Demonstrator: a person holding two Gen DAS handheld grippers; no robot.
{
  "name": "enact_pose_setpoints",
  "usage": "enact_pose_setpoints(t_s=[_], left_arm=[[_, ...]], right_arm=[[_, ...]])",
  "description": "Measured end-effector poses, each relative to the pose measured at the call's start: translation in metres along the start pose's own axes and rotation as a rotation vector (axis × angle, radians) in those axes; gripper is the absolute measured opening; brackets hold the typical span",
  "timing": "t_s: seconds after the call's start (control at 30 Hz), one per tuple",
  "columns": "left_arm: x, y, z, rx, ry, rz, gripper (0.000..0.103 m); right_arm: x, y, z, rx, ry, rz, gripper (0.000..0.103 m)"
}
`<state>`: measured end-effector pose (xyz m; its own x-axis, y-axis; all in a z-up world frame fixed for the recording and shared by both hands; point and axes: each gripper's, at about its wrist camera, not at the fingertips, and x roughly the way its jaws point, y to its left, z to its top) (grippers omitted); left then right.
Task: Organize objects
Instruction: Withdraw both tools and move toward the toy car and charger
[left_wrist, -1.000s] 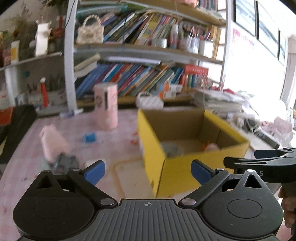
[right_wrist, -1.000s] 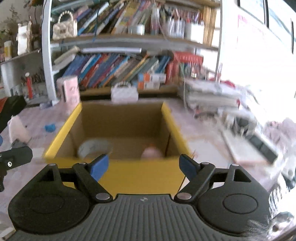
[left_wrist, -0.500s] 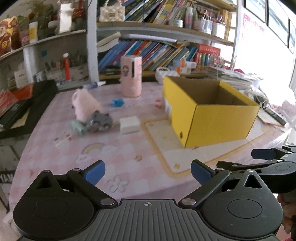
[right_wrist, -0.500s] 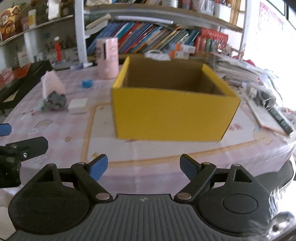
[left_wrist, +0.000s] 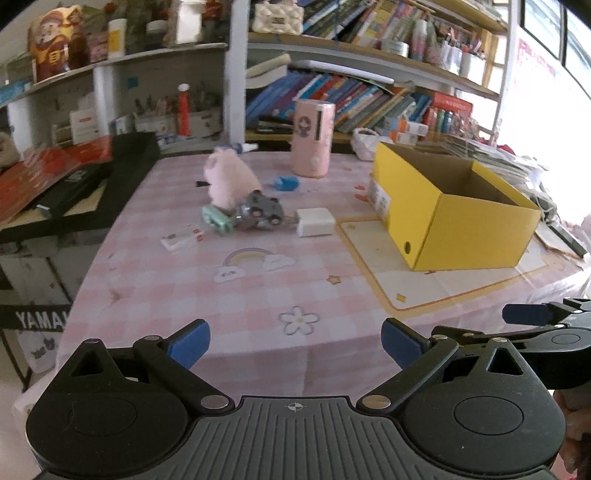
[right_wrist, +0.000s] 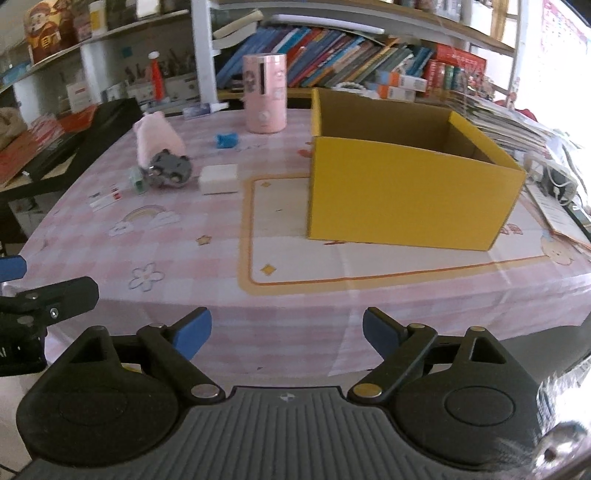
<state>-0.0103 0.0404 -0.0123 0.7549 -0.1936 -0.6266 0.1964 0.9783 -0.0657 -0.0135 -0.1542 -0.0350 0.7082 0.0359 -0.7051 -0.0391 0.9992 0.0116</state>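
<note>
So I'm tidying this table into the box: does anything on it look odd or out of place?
Loose items lie jumbled left of the yellow box: a pink plush slumped over a grey toy, with a white block beside them. Nothing spilled or broken.

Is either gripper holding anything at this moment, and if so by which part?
Nothing is held. The left gripper and the right gripper both stand open and empty over the near edge of the table; the right one's jaws have just been opening.
</note>
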Motion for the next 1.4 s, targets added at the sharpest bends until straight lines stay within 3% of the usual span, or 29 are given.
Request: enact_pose_setpoints(t_s=[0.47,0.77,1.03,1.4], left_arm=[[-0.018,0.042,-0.005,-0.082,-0.012,0.088,0.1],[-0.005,0.053,0.0,-0.113,-0.01,0.097,0.1],[0.023,0.065,0.026,-0.128,-0.023,0.131,0.1],[0.085,0.079,0.063,-0.165,0.016,0.176,0.099]], right_arm=[[0.002,0.055,0.01,-0.106,-0.014,0.075,0.09],[0.017,0.058,0.02,-0.111,-0.008,0.099,0.09],[0.048,0.067,0.049,-0.135,-0.015,0.127,0.087],[0.11,0.066,0.103,-0.175,-0.013,0.137,0.085]])
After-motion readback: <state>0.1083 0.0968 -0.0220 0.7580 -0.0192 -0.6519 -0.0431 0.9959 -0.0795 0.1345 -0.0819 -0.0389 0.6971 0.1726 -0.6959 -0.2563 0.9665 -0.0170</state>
